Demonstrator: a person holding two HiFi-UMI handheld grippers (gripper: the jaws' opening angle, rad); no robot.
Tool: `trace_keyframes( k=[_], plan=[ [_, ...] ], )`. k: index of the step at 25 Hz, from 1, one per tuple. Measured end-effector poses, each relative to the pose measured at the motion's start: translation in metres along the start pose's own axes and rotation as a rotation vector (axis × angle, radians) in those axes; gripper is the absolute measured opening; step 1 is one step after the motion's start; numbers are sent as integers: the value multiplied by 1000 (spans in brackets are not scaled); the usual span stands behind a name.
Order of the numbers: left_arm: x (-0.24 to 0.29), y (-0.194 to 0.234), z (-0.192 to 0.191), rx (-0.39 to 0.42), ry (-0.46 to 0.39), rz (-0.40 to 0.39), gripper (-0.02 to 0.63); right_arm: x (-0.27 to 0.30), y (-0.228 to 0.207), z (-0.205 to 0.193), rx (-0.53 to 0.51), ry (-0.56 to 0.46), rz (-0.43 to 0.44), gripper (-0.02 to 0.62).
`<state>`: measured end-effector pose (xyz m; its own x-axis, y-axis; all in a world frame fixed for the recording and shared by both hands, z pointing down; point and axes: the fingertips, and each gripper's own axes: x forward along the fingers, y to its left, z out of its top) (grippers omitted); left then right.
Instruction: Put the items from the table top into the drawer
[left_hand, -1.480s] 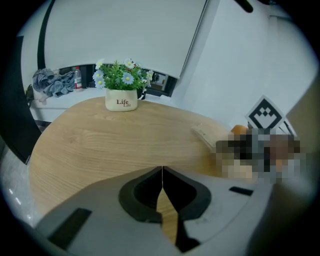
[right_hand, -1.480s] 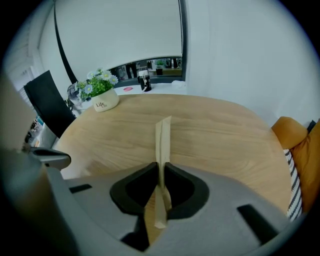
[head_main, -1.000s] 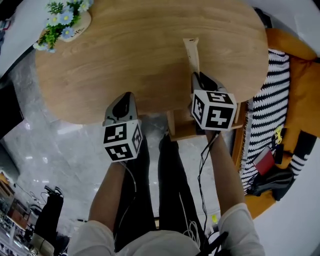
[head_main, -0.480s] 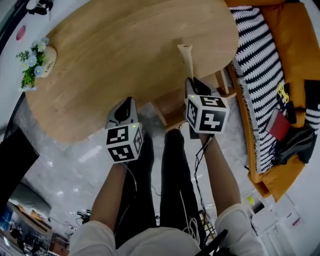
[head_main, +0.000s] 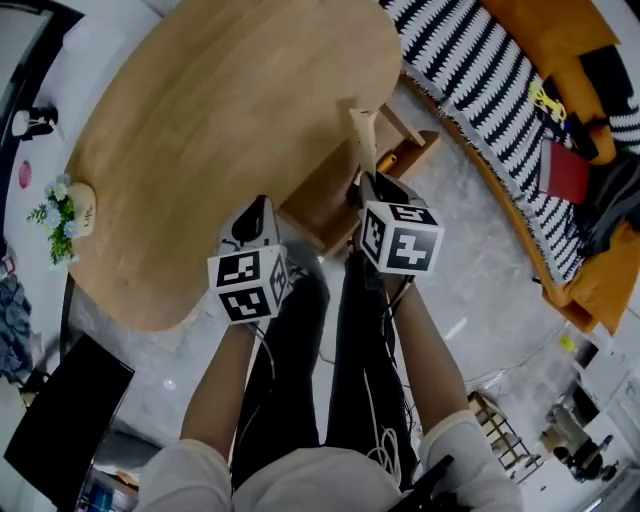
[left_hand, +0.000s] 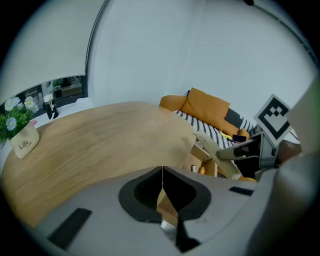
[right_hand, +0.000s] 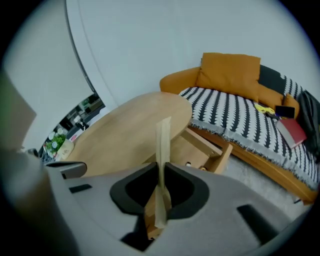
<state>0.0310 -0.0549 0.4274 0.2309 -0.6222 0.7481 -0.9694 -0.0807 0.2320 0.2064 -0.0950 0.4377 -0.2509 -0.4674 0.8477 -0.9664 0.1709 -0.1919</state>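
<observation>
Right now my right gripper (head_main: 368, 186) is clamped on a thin, flat, pale strip (right_hand: 163, 140). Its pads press on the strip's lower part, and the rest stands straight out ahead of the jaws, past their tips. I cannot tell what the strip is made of. Just beyond those jaws and a little to their right, the wooden drawer (right_hand: 210, 142) stands pulled out from under the round wooden table (head_main: 220, 130), with a couple of small things inside that are too small to name. The strip's tip hangs over the table's edge, near the drawer and not in it. My left gripper (left_hand: 162, 182) has its jaws closed together with nothing between them. It sits beside the right one, over the table's near edge. Far off to its left stands a small flower pot (left_hand: 20, 142), and beyond the right gripper lies an orange sofa (right_hand: 230, 70) under a striped blanket (right_hand: 240, 120).
</observation>
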Motion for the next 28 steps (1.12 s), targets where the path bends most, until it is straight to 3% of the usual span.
trace_keyframes(
  k=[5,11,13,15,28],
  plan=[
    [9,-24,11,69,20,-47,11,-6,-12,-15,218,-22,7,44],
    [14,-27,16,100,26,-57,11,0,-17,-18,308,-46,-7,50],
    [16,-20,15,97,30,-47,11,4,-15,-16,336,-64,5,88],
    [17,-12,14,89,32,-34,11,7,-11,-14,336,-67,17,132],
    [10,6,6,-18,30,49,9,4,-8,-19,192,9,48,123]
  ],
)
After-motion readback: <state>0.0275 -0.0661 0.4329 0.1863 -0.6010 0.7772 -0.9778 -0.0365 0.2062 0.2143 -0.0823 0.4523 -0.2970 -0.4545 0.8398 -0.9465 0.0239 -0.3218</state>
